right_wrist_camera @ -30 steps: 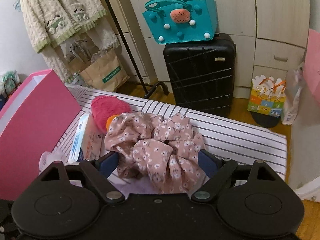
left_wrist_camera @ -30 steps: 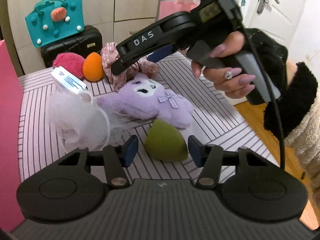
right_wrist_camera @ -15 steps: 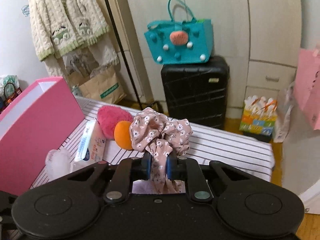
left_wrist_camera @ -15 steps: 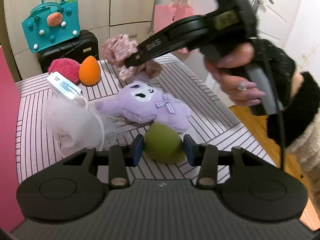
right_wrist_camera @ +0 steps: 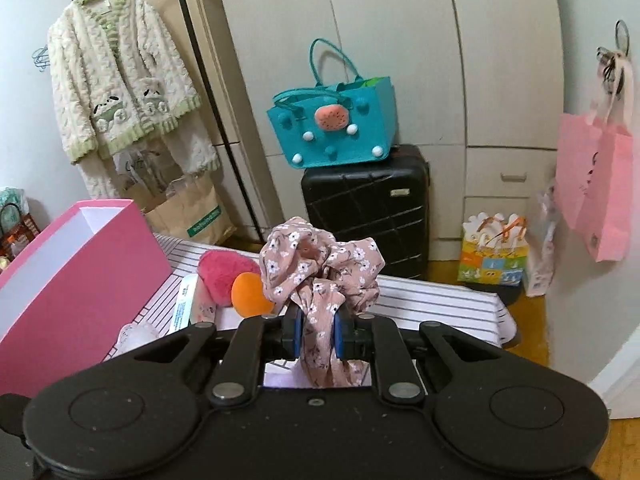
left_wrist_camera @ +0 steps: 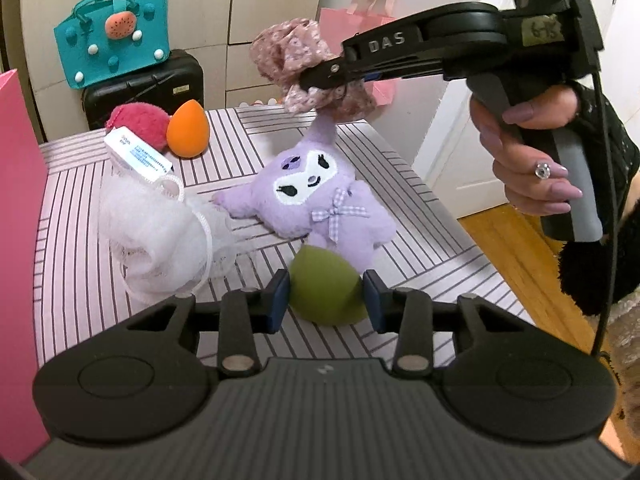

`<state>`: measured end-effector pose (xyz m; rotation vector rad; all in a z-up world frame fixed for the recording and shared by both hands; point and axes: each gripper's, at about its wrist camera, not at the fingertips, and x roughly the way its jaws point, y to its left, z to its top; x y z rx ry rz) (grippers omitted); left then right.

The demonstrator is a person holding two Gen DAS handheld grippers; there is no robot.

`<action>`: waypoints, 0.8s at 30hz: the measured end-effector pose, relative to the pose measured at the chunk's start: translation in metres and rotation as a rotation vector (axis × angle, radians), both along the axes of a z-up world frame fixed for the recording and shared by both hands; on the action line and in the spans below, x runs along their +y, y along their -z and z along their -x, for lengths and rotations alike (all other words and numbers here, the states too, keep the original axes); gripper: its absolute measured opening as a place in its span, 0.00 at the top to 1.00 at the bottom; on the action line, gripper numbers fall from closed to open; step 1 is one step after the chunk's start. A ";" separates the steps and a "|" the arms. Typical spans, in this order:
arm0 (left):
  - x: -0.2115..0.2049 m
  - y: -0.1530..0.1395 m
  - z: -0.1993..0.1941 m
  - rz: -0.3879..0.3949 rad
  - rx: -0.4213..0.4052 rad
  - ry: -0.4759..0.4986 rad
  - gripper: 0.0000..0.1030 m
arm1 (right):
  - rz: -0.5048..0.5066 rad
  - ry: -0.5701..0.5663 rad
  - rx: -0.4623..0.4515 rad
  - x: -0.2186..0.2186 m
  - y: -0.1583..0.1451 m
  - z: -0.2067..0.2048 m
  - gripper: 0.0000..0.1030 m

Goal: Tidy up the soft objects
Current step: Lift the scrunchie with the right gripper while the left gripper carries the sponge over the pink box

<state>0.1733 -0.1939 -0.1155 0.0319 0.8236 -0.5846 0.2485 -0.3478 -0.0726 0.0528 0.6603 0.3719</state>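
Only left wrist view shows striped table's (left_wrist_camera: 72,240) green sponge (left_wrist_camera: 326,292).

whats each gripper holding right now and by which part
Right gripper pinches the floral scrunchie by a bunched fold of fabric. Left gripper is closing on the green sponge's sides.

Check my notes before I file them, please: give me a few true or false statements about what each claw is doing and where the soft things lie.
1. The right claw is shut on the floral scrunchie, held off the table. True.
2. The green sponge sits inside the pink box. False: it lies on the striped table, between the closing left claw pads.
3. The orange sponge lies beside the pink puff. True.
4. The purple plush is held by a claw. False: it lies on the table.
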 end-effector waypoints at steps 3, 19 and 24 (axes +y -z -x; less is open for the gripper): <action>0.004 -0.003 0.003 0.017 0.018 0.003 0.63 | 0.084 0.022 -0.060 0.004 -0.008 0.013 0.82; 0.031 -0.025 0.023 0.013 0.078 0.016 0.63 | 0.163 -0.087 0.159 0.029 -0.004 0.085 0.82; 0.042 -0.030 0.034 -0.015 0.097 0.028 0.63 | 0.160 -0.138 0.271 0.040 0.001 0.106 0.82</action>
